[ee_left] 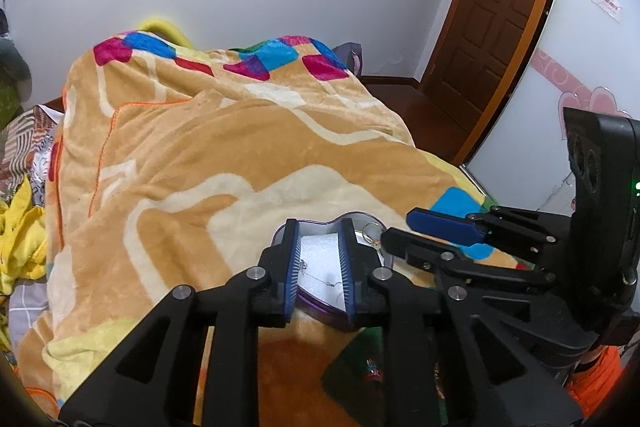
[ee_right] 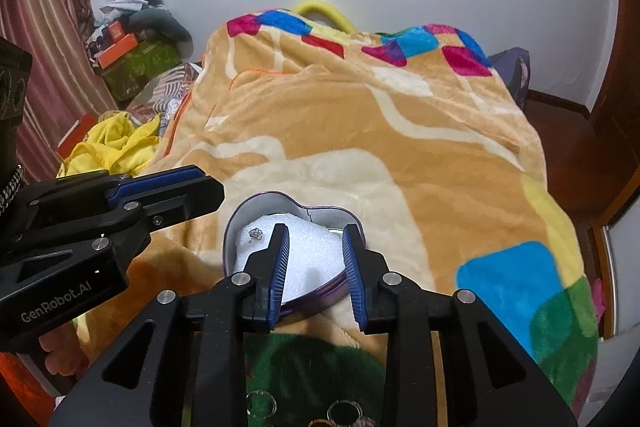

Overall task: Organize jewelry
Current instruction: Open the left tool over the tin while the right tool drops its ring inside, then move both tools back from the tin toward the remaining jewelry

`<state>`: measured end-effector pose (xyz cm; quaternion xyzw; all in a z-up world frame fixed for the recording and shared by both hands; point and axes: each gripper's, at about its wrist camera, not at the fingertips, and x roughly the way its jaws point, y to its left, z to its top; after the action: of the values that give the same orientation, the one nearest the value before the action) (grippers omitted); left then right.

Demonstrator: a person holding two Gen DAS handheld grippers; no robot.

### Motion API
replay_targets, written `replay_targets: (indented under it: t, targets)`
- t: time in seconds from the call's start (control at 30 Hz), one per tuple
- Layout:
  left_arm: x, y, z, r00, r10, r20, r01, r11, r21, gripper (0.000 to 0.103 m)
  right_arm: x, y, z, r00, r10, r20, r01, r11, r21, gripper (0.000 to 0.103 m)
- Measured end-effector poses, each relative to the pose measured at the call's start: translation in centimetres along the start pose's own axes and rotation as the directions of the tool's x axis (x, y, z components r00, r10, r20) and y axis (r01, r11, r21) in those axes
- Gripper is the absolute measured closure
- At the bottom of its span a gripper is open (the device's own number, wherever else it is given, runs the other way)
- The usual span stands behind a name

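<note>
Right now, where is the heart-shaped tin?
The heart-shaped tin sits on the orange blanket, low centre in both views, beneath the open right gripper.

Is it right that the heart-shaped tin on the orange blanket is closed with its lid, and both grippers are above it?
Not quite. The heart-shaped tin is open: the right wrist view shows white foam inside. It does sit on the blanket, with the left gripper and right gripper above it.
</note>
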<state>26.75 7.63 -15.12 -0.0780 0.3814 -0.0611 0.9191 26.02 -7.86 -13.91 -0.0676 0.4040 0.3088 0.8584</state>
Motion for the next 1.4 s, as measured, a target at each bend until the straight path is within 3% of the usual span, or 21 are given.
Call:
replay_targets:
  t: [0.4, 0.73, 1.07, 1.4]
  targets:
    - [-4.6, -1.8, -0.9, 0.998, 0.038, 0.04, -0.04, 0.998, 0.041, 0.077, -5.3, 0.8, -0.9, 0.995, -0.053, 0.087, 0.055, 0.998, -0.017, 0.078]
    - [-5.9, -2.9, -3.4, 0.999, 0.054, -0.001, -0.054, 0.997, 0.052, 0.074, -8.2, -0.4, -3.1, 0.989, -0.103, 0.107, 0.102, 0.995, 0.017, 0.078]
    - [-4.1, -3.6, -7.3, 0.993, 0.052, -0.102, -0.046, 0.997, 0.055, 0.074, -8.8, -3.0, -6.0, 0.987, -0.151, 0.058, 0.147, 0.986, 0.075, 0.078]
    - [-1.2, -4.5, -9.8, 0.981, 0.016, -0.193, -0.008, 0.999, 0.039, 0.074, -6.7, -4.2, -8.7, 0.992, -0.117, -0.036, 0.12, 0.988, 0.097, 0.078]
